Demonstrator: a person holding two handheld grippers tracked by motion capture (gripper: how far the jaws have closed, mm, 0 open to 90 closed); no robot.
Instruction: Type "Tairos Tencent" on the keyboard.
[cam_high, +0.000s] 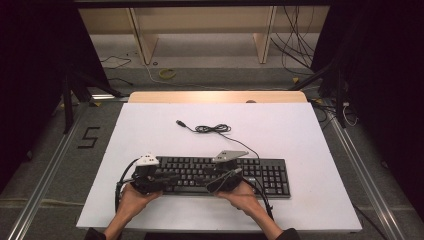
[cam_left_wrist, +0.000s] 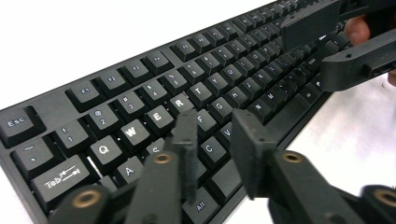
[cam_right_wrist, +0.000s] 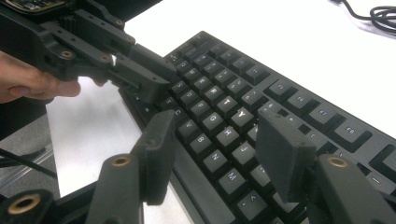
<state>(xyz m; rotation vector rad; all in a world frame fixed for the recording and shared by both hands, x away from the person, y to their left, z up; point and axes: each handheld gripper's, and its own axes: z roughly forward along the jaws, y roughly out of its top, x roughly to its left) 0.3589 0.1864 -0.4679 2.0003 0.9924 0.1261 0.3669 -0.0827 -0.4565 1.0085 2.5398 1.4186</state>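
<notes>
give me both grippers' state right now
left gripper: jaws open, narrow gap, holding nothing, over the black computer keyboard
right gripper: jaws open, holding nothing

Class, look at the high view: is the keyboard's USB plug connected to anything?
No, the plug lies loose on the white table, with the cable coiled beside it behind the keyboard.

White-topped bench with a pale wooden far edge. Grey floor beyond, strewn with cables and a yellow loop. Wooden frame legs at back. Dark surroundings on both sides; black "5" mark on the floor at left.
</notes>
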